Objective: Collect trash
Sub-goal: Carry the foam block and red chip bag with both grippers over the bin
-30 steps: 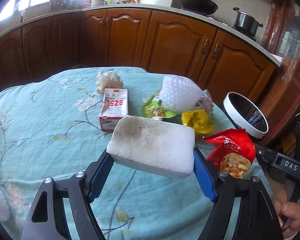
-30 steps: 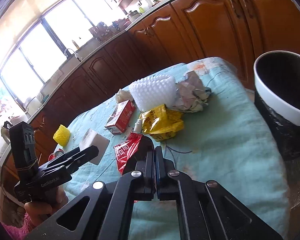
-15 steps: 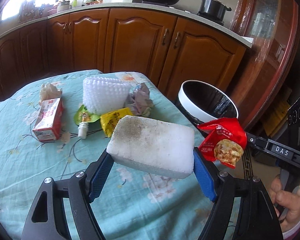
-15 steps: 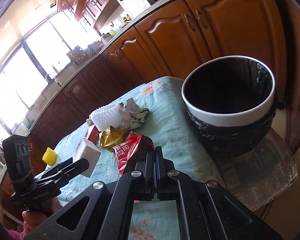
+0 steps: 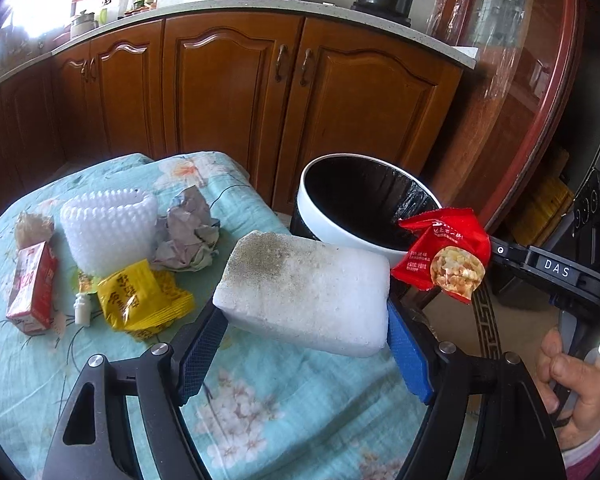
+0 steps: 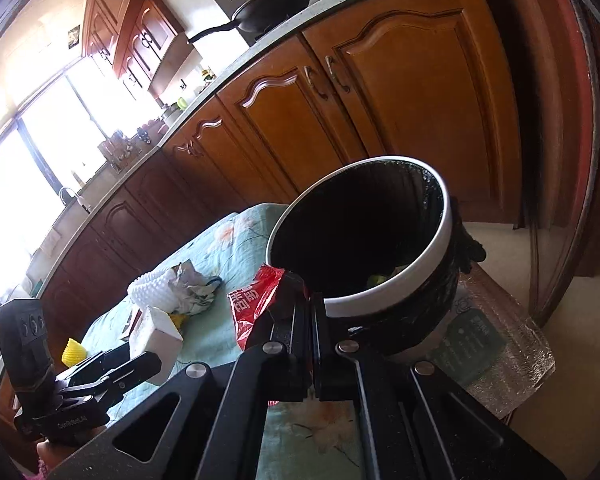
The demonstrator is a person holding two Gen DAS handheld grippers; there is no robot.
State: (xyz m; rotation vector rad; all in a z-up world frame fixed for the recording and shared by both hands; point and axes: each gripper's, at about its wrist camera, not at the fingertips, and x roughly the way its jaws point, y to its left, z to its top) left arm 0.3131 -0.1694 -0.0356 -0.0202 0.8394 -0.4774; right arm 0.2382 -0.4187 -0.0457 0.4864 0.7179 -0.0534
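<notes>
My left gripper (image 5: 306, 344) is shut on a dirty white foam block (image 5: 304, 292) and holds it above the table's right edge; the block also shows in the right wrist view (image 6: 156, 338). My right gripper (image 6: 311, 308) is shut on a red snack wrapper (image 6: 256, 304), which hangs by the near rim of the white bin with a black liner (image 6: 384, 300). In the left wrist view the wrapper (image 5: 440, 256) hangs at the bin's (image 5: 328, 220) right rim. Some trash lies inside the bin.
On the floral tablecloth (image 5: 260, 408) lie a white foam net (image 5: 108, 228), crumpled paper (image 5: 192, 232), a yellow wrapper (image 5: 140, 300), a small white bottle (image 5: 82, 308) and a red carton (image 5: 32, 284). Wooden cabinets (image 5: 240, 88) stand behind. A yellow foam net (image 6: 73, 350) lies far left.
Both grippers have swung right toward the bin with their loads. The bin has grown larger and closer in both views. The wrapper now hangs at the bin's rim.
</notes>
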